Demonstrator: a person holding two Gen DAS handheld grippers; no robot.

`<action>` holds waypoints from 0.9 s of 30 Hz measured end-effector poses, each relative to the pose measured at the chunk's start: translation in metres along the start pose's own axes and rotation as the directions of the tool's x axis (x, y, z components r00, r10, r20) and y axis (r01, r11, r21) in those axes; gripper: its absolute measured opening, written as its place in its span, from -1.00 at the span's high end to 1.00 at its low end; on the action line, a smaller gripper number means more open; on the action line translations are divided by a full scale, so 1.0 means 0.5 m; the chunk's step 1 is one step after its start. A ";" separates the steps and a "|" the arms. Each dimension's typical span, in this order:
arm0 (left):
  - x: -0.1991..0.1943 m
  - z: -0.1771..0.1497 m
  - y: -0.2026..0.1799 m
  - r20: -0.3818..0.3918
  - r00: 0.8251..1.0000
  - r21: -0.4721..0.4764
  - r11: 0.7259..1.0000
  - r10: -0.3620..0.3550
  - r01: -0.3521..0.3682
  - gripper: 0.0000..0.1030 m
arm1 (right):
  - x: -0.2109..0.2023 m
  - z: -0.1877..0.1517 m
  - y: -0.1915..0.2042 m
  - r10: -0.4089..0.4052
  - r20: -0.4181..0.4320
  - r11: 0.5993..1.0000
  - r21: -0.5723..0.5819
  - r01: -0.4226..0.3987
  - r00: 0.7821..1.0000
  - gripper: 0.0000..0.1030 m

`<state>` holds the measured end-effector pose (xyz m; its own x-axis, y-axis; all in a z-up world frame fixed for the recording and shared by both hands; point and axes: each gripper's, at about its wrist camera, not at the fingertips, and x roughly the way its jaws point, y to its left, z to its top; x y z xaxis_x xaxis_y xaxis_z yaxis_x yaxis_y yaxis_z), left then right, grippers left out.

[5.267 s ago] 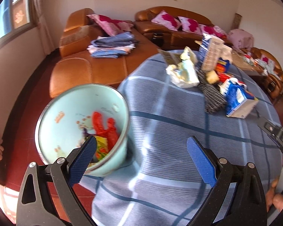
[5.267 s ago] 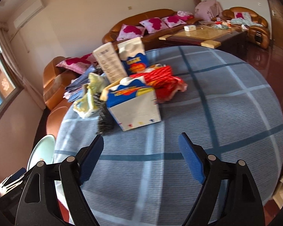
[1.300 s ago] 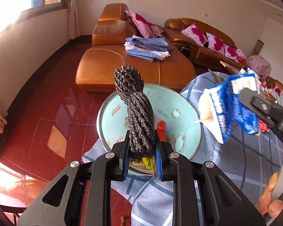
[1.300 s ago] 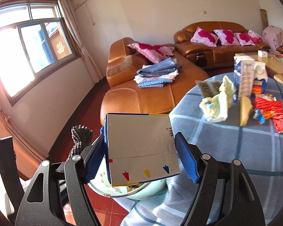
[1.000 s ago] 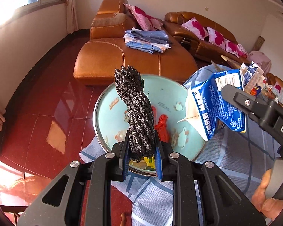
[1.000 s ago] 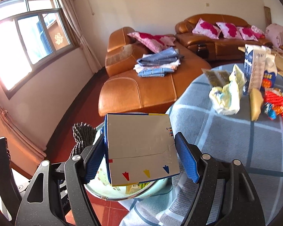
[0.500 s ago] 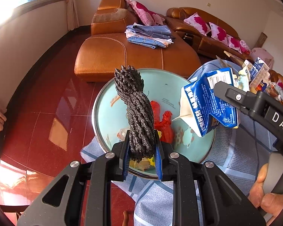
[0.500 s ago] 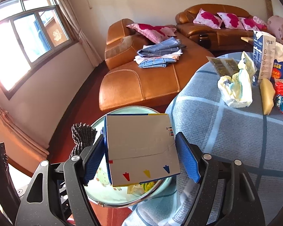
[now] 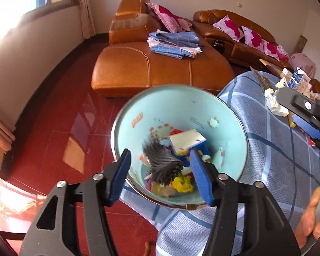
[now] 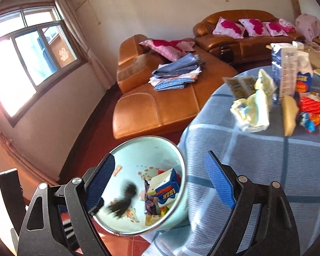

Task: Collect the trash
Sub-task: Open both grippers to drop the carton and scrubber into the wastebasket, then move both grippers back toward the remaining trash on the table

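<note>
1. The milk carton [image 9: 187, 143] lies inside the pale blue bin [image 9: 234, 132], tipped on its side; in the right wrist view its long axis runs from lower left up to the right, white top end toward the bin's table-side wall.
2. The dark mesh bundle [image 9: 163, 166] is also in the bin, blurred, just beside the carton; its long axis and heading cannot be told through the blur.
3. The left gripper [image 9: 160, 175] hovers over the bin mouth, its jaws just opened apart, nothing pressed between the blue pads; the bundle shows below them in the bin.
4. The right gripper [image 10: 160, 179] hangs over the bin rim and the table edge, its jaws just widened further, with nothing between them.
5. Yellow, red and purple wrappers lie at the bin bottom around the carton.
6. The bin stands on the red floor [image 9: 59, 132], touching the drape of the blue checked tablecloth [image 10: 256, 155].
7. On the table sit a crumpled pale yellow bag [image 10: 252, 111], an upright blue-and-white carton [image 10: 284, 70], a tan piece [image 10: 289, 115] and a red wrapper [image 10: 315, 108], well apart from the bin.
8. Behind, an orange leather sofa [image 9: 151, 70] carries folded blue cloths [image 9: 175, 44] and pink pillows [image 10: 168, 45].
9. The carton in the bin shows "look" upside down; other print is unreadable.
10. A person's fingers [image 9: 313, 219] show at the left view's right edge.
</note>
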<state>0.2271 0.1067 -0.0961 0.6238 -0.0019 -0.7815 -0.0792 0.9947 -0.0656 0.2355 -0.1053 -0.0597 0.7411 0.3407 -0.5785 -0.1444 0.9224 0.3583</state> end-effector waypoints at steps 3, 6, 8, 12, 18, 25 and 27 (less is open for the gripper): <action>-0.013 0.008 0.001 0.011 1.000 -0.020 1.000 -0.006 0.006 -0.36 | -0.025 0.000 -0.012 -0.030 0.021 1.000 -0.005 0.031 0.999 -0.64; -0.033 0.016 0.002 0.027 1.000 -0.031 1.000 0.002 -0.001 -0.61 | -0.055 0.003 -0.032 -0.049 0.045 0.999 0.002 0.049 0.998 -0.64; -0.046 0.023 0.007 0.040 0.999 -0.041 0.999 0.004 -0.003 -0.63 | -0.078 0.006 -0.044 -0.067 0.065 0.998 0.003 0.067 0.996 -0.64; -0.082 0.041 0.014 0.082 0.996 -0.050 0.998 0.038 -0.034 -0.64 | -0.132 0.015 -0.072 -0.108 0.117 0.994 0.013 0.107 0.987 -0.64; -0.138 0.037 -0.001 0.123 0.992 -0.045 0.999 0.036 -0.031 -0.65 | -0.183 0.011 -0.097 -0.133 0.144 0.991 0.030 0.130 0.981 -0.64; -0.184 0.019 -0.043 0.154 0.988 -0.007 1.000 0.022 -0.021 -0.73 | -0.253 -0.015 -0.162 -0.188 0.162 0.980 0.093 0.174 0.969 -0.64; -0.184 0.008 -0.063 0.146 0.989 0.010 1.000 0.007 -0.009 -0.73 | -0.276 -0.020 -0.182 -0.224 0.173 0.973 0.102 0.209 0.959 -0.64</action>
<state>0.1755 0.0761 -0.0197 0.7299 0.0204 -0.6832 -0.0771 0.9956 -0.0526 0.1397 -0.2342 -0.0198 0.8567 0.0885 -0.5081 0.0815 0.9496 0.3028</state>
